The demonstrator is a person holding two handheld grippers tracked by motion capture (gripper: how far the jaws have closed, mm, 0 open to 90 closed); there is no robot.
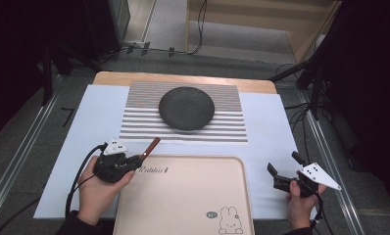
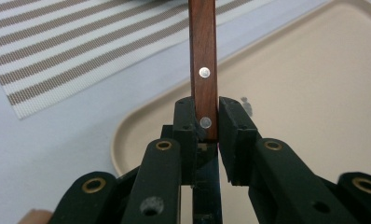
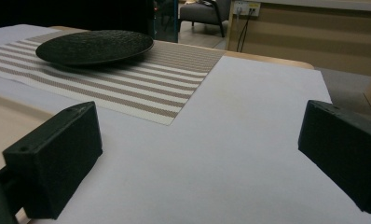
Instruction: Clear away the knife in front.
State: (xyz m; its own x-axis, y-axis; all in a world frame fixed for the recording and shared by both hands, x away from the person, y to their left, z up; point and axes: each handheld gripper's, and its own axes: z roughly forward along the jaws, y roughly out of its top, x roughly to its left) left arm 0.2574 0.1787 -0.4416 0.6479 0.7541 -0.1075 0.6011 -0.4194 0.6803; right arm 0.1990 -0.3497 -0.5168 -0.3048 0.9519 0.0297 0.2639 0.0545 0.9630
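wooden handle (image 2: 203,60) clamped upright between left gripper (image 2: 206,122) jaws at tray (image 1: 183,196) far-left corner, two rivets seen close up, right gripper (image 1: 283,172) jaws apart, empty

High view overhead, facing forward; gripper views close, low; all share striped mat (image 1: 183,113).

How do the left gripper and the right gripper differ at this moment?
The left gripper is shut on a wooden handle; the right gripper is open and holds nothing. The left gripper is at the tray corner; the right gripper is over white paper. Both have black jaws.
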